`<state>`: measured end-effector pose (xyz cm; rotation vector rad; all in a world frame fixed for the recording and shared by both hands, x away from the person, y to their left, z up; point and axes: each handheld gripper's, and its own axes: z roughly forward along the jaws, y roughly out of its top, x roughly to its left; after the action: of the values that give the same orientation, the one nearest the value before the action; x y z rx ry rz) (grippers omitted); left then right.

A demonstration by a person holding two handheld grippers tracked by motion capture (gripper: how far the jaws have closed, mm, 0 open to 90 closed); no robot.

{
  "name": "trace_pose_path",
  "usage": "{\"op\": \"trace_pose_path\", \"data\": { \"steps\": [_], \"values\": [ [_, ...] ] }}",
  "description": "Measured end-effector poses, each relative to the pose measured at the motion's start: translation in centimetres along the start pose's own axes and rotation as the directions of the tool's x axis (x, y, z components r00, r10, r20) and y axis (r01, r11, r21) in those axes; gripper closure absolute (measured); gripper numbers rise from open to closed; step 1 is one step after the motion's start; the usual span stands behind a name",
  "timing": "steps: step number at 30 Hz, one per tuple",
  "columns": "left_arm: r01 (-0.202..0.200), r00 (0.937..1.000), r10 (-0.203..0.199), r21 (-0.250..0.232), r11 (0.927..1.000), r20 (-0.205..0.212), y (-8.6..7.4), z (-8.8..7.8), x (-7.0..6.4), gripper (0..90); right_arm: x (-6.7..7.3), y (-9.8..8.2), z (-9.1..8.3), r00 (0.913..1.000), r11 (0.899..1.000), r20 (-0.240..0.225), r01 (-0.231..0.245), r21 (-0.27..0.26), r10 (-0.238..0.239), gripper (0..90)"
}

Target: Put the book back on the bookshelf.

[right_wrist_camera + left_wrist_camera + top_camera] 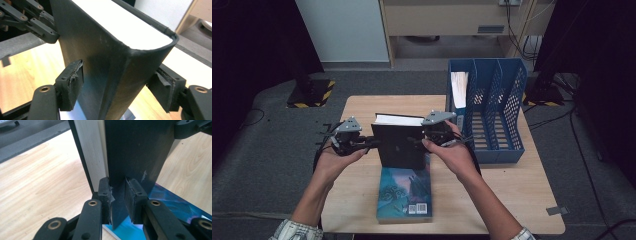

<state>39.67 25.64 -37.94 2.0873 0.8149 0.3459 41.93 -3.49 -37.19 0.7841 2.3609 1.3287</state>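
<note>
Two grippers, mine, both clamped on one black hardcover book, which I hold upright above the near middle of the wooden table.

Item: left gripper. My pads pinch the front cover alone near its fore edge; in the left gripper view the board sits between them, with the cream page block off to one side.

Item: right gripper. My jaws straddle the spine end, one pad flat on the cover, the other behind the rounded spine; the full thickness of the book is squeezed between them.

Item: book edges. White top edge faces up and away; bottom edge hangs over a teal paperback lying flat on the table, barcode towards me. I cannot tell whether the two touch.

Item: open room. Bare tabletop to the left of the book and at the near right corner. Blue file rack stands just to the right of my right hand, its slots open at the top, a white booklet in the leftmost slot
</note>
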Motion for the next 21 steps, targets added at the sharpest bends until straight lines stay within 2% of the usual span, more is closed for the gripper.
{"op": "trace_pose_path", "data": {
  "steps": [5,9,15,21],
  "values": [
    [-0.017,0.9998,0.017,0.0,0.9999,-0.007,-0.3,-0.3,-0.7,74.5,0.5,0.0,0.1,0.9992,0.999,-0.021,0.036,0.011,-0.036,28.1],
    [-0.016,0.9998,0.016,-0.008,0.9998,-0.011,-0.5,-0.3,-0.8,74.2,0.5,0.3,0.7,0.998,0.999,-0.051,0.038,0.007,-0.037,23.5],
    [-0.013,0.9997,0.012,-0.019,0.9997,-0.021,-0.9,-0.3,-1.0,72.0,0.5,1.0,1.6,0.9958,0.999,-0.076,0.051,0.009,-0.051,20.8],
    [0.008,0.999,-0.009,-0.013,0.9999,-0.044,-2.0,0.4,-1.2,64.8,0.4,1.5,2.0,0.9927,0.998,-0.103,0.065,0.021,-0.062,19.4]
  ]
}}
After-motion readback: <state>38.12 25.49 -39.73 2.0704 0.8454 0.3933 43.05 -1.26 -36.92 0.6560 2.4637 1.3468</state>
